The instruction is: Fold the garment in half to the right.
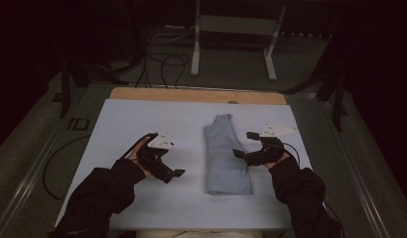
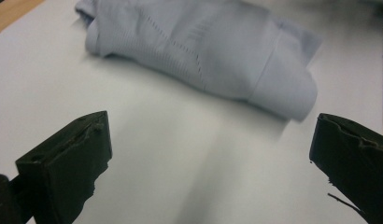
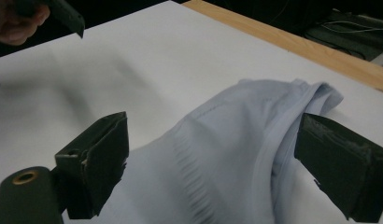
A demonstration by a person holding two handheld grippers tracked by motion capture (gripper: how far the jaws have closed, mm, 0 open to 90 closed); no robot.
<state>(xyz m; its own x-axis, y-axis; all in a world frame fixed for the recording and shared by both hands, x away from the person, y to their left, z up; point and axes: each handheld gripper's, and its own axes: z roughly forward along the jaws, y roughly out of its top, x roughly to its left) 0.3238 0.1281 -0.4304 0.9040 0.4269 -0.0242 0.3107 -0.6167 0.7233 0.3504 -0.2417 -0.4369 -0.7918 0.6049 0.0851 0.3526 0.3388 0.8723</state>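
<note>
A pale blue folded cloth (image 1: 225, 154) lies lengthwise in the middle of the white table sheet (image 1: 137, 119). My left gripper (image 1: 166, 154) is to the left of it, open and empty, a short gap away. In the left gripper view the cloth (image 2: 203, 51) lies beyond the spread jaws, not touched. My right gripper (image 1: 245, 144) stands open at the cloth's right edge. In the right gripper view the cloth (image 3: 227, 158) rises between the two jaws, which are wide apart around it.
A wooden strip (image 1: 196, 95) runs along the table's far edge. Behind it are cables (image 1: 162, 62) on the floor and a metal stand (image 1: 234, 29). The other hand (image 3: 17, 23) shows at the top left of the right gripper view.
</note>
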